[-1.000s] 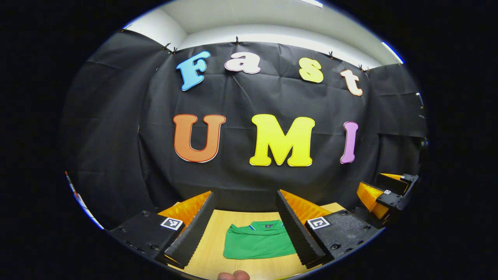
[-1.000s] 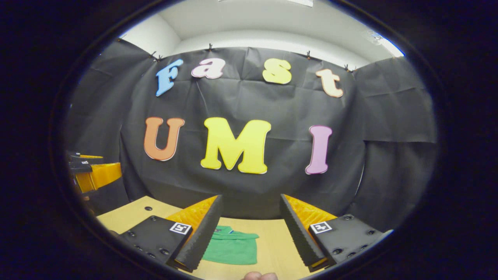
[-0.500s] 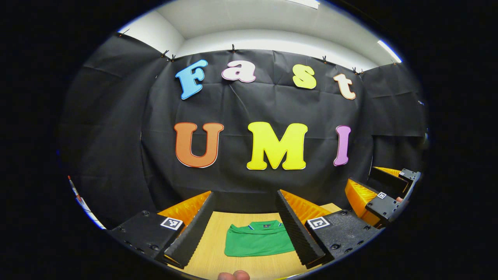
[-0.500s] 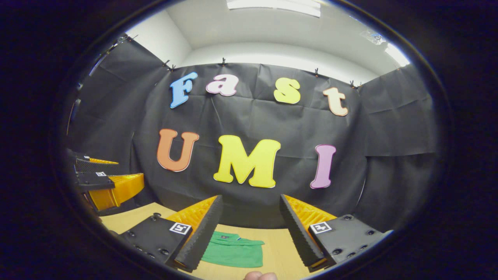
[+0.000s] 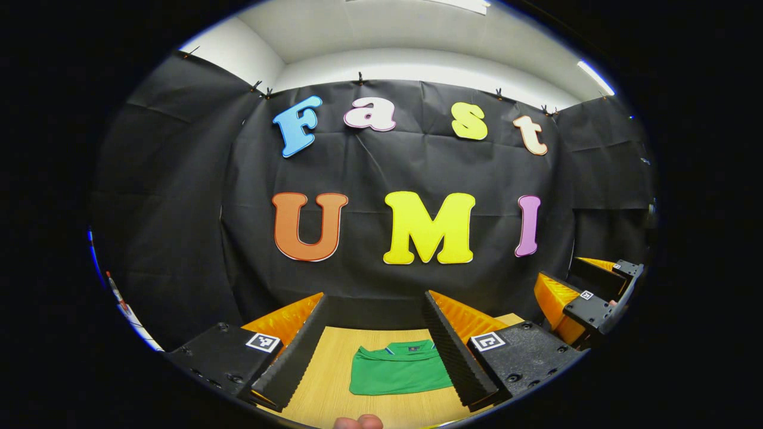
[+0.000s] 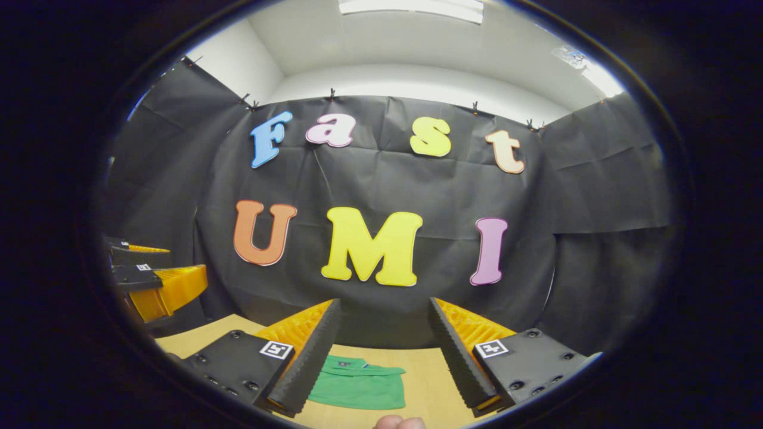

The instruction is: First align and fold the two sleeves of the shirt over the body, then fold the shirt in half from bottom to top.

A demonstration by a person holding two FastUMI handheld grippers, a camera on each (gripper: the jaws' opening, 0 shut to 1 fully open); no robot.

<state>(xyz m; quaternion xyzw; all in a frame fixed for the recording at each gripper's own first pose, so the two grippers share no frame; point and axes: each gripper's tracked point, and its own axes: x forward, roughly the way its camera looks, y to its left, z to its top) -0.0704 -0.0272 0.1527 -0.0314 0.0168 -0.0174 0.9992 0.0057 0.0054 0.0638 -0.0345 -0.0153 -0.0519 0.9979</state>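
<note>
Staying folded, shirt [image 5: 398, 376] rests untouched (both tools still spread above).

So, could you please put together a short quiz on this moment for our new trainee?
1. True or false: the green shirt lies folded into a compact rectangle on the wooden table.
2. What is the left gripper holding? A) a sleeve B) the collar C) nothing
3. Fill in: both the left gripper and the right gripper have their jaws ____.

Key: 1. true. 2. C: it is raised above the shirt, fingers apart. 3. open.
</note>
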